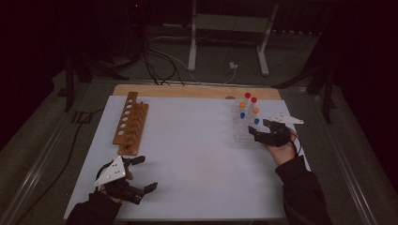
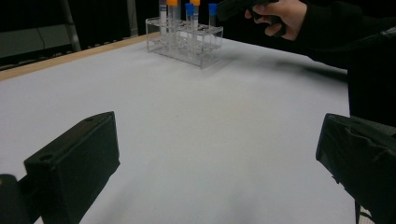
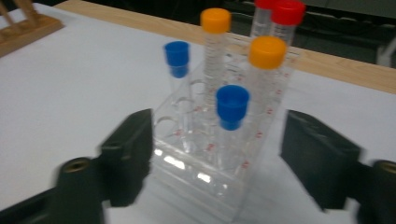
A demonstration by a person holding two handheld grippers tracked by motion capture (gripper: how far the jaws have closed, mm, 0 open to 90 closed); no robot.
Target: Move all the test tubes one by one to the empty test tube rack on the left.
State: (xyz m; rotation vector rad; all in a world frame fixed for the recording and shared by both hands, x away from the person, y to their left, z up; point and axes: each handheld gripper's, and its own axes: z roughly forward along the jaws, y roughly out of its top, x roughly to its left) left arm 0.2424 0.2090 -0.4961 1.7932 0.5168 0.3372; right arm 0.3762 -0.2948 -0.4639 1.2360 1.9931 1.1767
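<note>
1. The left hand-held gripper (image 1: 141, 174) rests spread and empty on the near-left desk (image 1: 187, 154).
2. The right hand-held gripper (image 3: 217, 154) stands spread around the near blue-capped tube (image 3: 232, 122), not yet pinching.
3. All six tubes sit in the clear rack (image 1: 244, 129); the wooden rack (image 1: 130, 123), far left, stays unfilled.
4. Neighbouring orange-capped tubes (image 3: 266, 79) crowd the grasp.

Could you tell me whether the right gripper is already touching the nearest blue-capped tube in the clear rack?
Apart. In the right gripper view, the right gripper has a jaw on each side of the blue-capped tube, with clear gaps.
</note>
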